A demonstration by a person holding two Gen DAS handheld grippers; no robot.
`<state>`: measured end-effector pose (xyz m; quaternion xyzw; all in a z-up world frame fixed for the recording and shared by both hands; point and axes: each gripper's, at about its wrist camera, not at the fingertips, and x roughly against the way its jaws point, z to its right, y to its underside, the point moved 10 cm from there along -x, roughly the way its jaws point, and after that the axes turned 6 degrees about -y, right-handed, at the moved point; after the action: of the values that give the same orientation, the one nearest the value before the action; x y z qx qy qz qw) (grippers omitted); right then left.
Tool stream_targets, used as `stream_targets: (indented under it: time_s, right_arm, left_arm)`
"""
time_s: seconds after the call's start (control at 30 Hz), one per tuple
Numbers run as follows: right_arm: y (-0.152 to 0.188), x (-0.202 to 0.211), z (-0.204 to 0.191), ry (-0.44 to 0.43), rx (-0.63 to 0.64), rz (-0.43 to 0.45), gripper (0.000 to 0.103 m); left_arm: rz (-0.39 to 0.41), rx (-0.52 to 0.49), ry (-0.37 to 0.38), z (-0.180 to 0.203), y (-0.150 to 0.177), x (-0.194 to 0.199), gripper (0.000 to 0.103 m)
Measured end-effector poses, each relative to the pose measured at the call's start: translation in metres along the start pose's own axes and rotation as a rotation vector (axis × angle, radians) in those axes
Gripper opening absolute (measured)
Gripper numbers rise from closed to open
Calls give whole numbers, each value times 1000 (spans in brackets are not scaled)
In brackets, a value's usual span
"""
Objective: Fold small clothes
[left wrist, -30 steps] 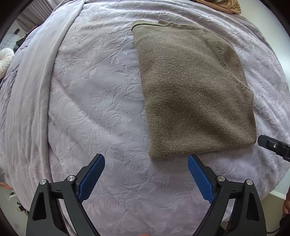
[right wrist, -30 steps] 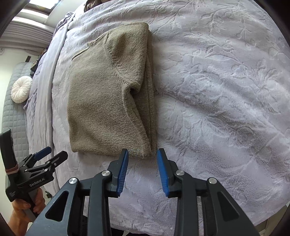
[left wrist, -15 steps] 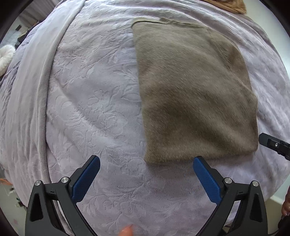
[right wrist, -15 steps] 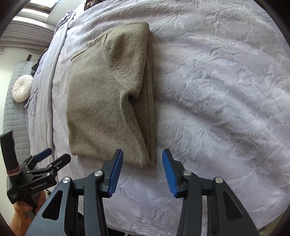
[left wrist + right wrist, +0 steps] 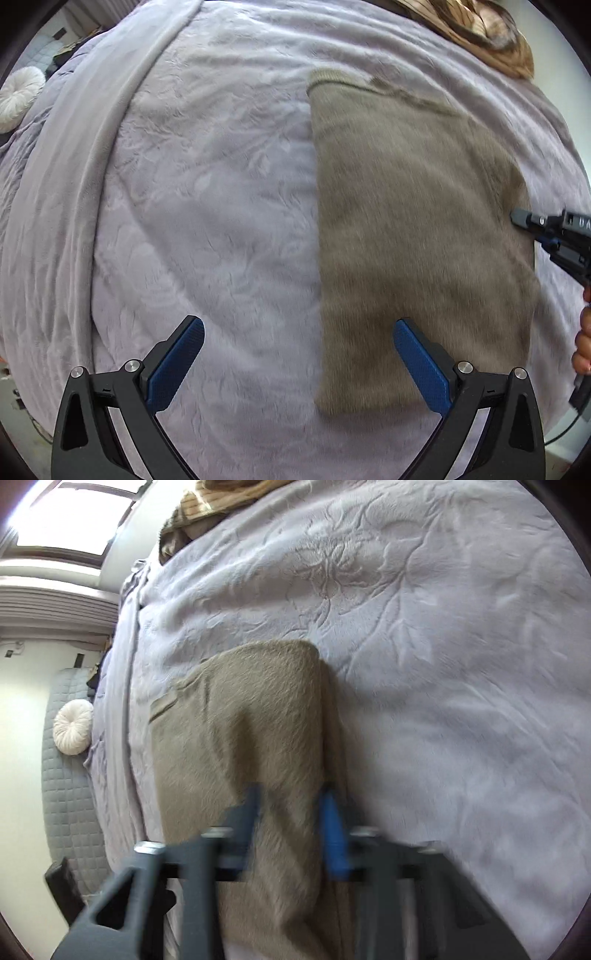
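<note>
The left gripper [image 5: 298,363] stands wide open with nothing between its two blue pads; its right-hand pad [image 5: 421,369] overlaps the near edge of the one brown sweater [image 5: 417,236], which stretches forward and to the right of the gripper, folded into a long flat rectangle on the lilac embossed blanket [image 5: 207,206]. The right gripper [image 5: 291,830] is blurred, but its two fingers sit a modest gap apart, straddling a raised fold of the sweater [image 5: 258,738] near its right edge — whether they pinch the cloth or only flank it, I cannot tell. From the left wrist view the right gripper [image 5: 554,236] shows at the sweater's far right side, with fingertips of the person's hand [image 5: 583,343] just below it. Further out — one round white cushion [image 5: 73,726] left of the right gripper, on a grey quilted surface [image 5: 66,812], and one heap of striped tan fabric [image 5: 476,33] ahead at the far edge of the bed. No containers are visible.
</note>
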<state>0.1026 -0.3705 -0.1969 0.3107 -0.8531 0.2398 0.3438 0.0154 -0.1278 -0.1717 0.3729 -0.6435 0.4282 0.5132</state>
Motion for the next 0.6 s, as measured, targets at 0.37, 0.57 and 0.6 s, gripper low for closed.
stream_targets:
  time_s: [0.37, 0.57, 0.6]
  right_arm:
    - [-11, -7, 6, -14, 44, -22, 12]
    - [9, 12, 12, -18, 19, -38, 41]
    - [11, 14, 12, -34, 8, -45, 41]
  left_arm:
    - [-9, -4, -1, 6, -16, -17, 103]
    - [-15, -23, 4, 13, -17, -21, 103]
    - [-15, -24, 5, 14, -17, -21, 103]
